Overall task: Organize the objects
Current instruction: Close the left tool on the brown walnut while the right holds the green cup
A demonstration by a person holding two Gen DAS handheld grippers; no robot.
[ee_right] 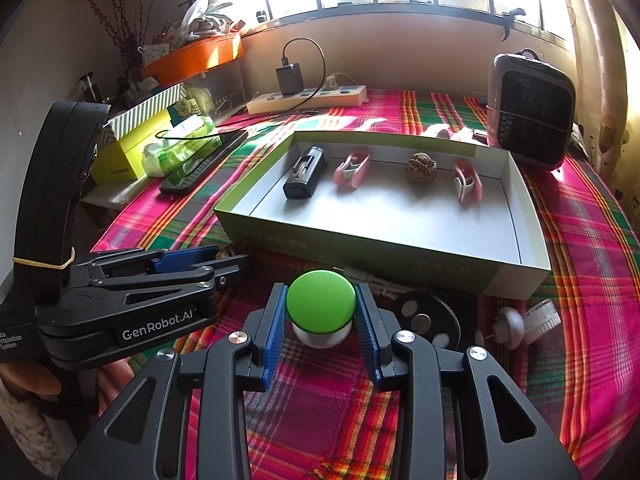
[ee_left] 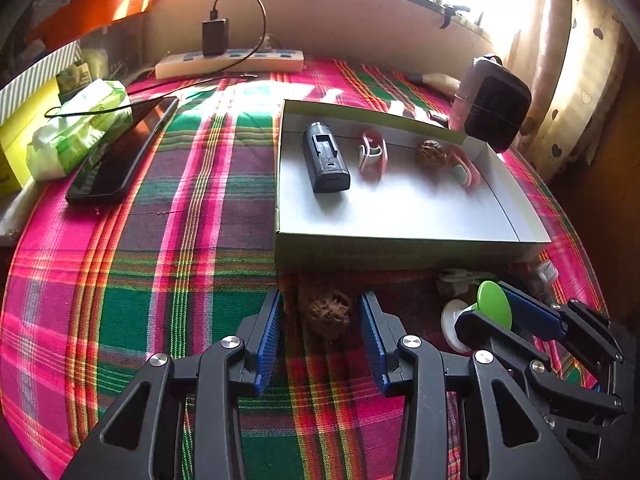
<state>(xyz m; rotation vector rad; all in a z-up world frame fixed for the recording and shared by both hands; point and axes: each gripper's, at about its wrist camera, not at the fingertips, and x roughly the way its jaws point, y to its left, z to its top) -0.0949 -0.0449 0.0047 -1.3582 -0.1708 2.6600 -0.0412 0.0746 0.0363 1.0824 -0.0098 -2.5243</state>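
Right tool [ee_right: 321, 314] is clamped on the green knob [ee_right: 321, 306], pads at its sides so it can be carried; whether it has left the tabletop [ee_right: 312, 408] I cannot tell. Left tool [ee_left: 322, 322] stands wide, straddling a walnut [ee_left: 329, 314] without touching, evidently lined up to grip it. Just beyond both lies the box [ee_right: 360, 246], holding a black case [ee_right: 304, 178], two clips and another walnut in a far row.

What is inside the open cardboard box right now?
Inside the box: a black battery case, two pink clips, and a walnut. The near wall hides its front floor strip.
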